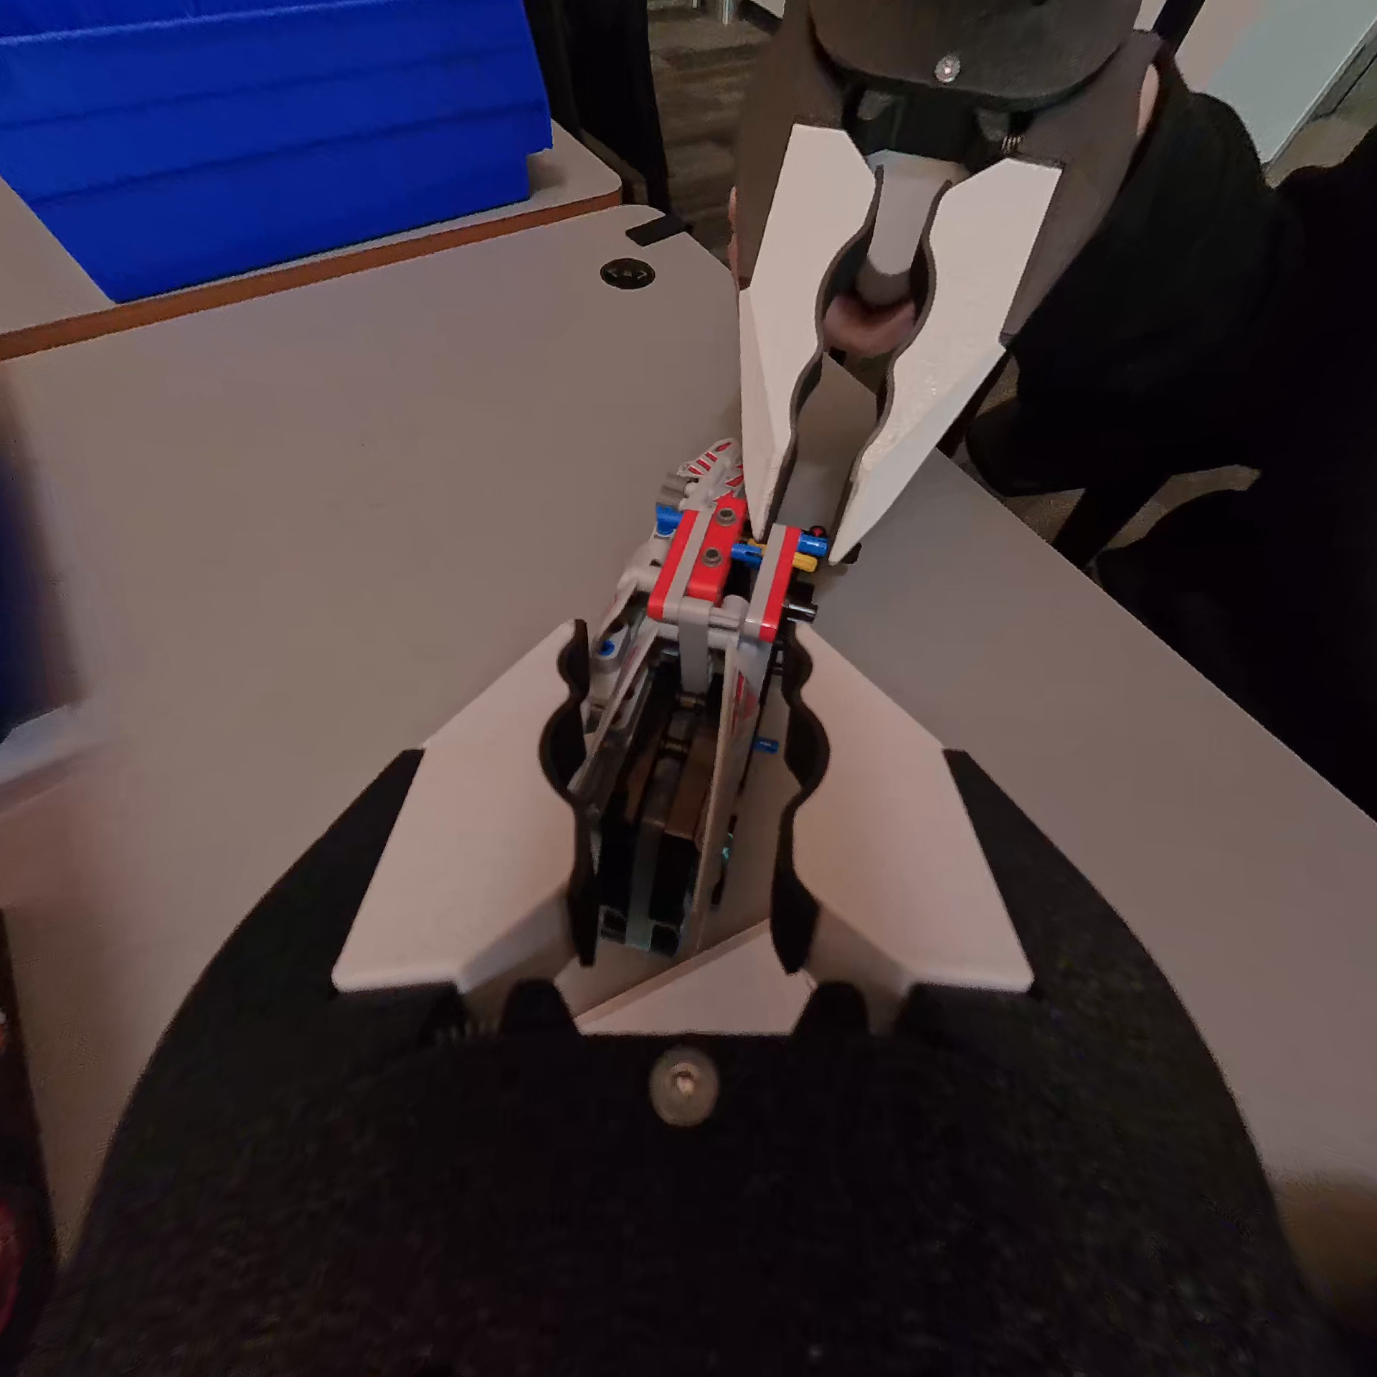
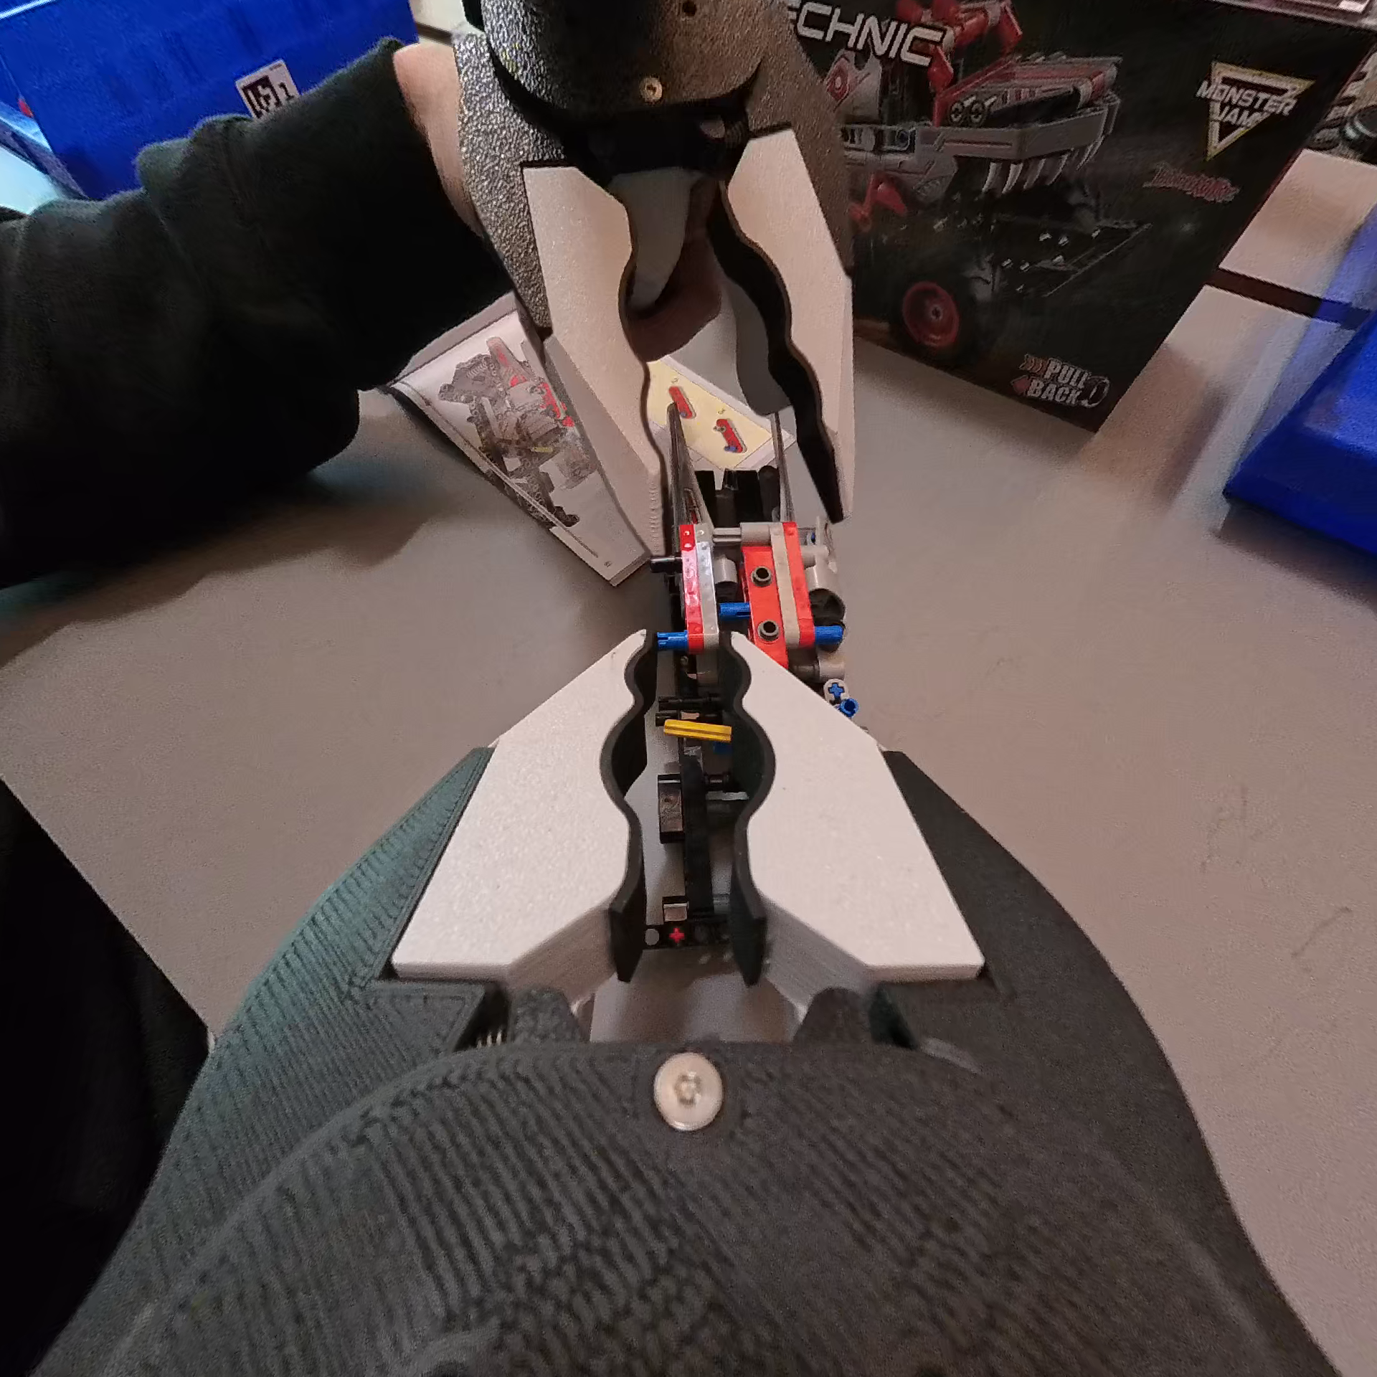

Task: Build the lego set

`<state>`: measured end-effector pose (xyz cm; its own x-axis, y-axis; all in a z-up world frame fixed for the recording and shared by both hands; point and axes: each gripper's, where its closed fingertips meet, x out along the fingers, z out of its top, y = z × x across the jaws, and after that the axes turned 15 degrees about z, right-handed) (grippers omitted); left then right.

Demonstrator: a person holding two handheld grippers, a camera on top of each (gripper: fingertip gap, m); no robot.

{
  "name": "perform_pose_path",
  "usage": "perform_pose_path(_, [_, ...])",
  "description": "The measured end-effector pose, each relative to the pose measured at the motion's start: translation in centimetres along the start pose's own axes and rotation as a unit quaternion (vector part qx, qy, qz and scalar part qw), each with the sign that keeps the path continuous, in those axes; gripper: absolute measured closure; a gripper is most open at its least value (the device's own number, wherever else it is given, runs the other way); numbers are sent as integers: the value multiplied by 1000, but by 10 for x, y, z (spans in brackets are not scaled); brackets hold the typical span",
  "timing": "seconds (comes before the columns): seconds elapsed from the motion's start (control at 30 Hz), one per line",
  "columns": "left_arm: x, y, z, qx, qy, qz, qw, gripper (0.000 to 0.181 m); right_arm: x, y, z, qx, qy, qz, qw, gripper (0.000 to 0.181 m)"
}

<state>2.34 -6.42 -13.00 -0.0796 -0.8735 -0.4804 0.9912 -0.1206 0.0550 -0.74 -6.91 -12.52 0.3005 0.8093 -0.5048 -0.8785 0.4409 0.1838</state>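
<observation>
A partly built lego model (image 1: pixel 700 566) of red, grey and black beams with blue and yellow pins is held over the grey table (image 1: pixel 298 521). My left gripper (image 1: pixel 687 639) is shut on the model's long body, one finger on each side. My right gripper (image 2: pixel 689 642) is shut on the model's other, narrower black end (image 2: pixel 697 812), where a yellow pin (image 2: pixel 697 730) shows between the fingers. The two grippers face each other. The right gripper (image 1: pixel 801 542) also shows in the left wrist view, and the left gripper (image 2: pixel 741 525) in the right wrist view. The model (image 2: pixel 775 589) sits between them.
A blue bin (image 1: pixel 261 149) stands at the back on a second table. In the right wrist view an open instruction booklet (image 2: pixel 521 432) lies under the left gripper, the dark set box (image 2: pixel 1043 186) stands behind, and a blue bin (image 2: pixel 1311 447) is at right. A dark sleeve (image 2: pixel 223 298) reaches in from the left. Both grippers' tips are close together, under 4 cm apart.
</observation>
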Motion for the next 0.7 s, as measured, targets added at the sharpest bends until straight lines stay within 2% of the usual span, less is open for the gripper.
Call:
perform_pose_path(0.1, [-2, 0, 1, 2, -1, -10, 1000, 138, 0, 0, 1, -1, 0, -2, 1000, 167])
perform_pose_path(0.37, [2, 1, 4, 14, 19, -44, 999, 139, -2, -2, 3, 2, -8, -5, 1000, 167])
perform_pose_path(0.7, [-4, -5, 8, 36, 28, -36, 998, 147, -2, -1, 3, 7, -15, 0, 1000, 167])
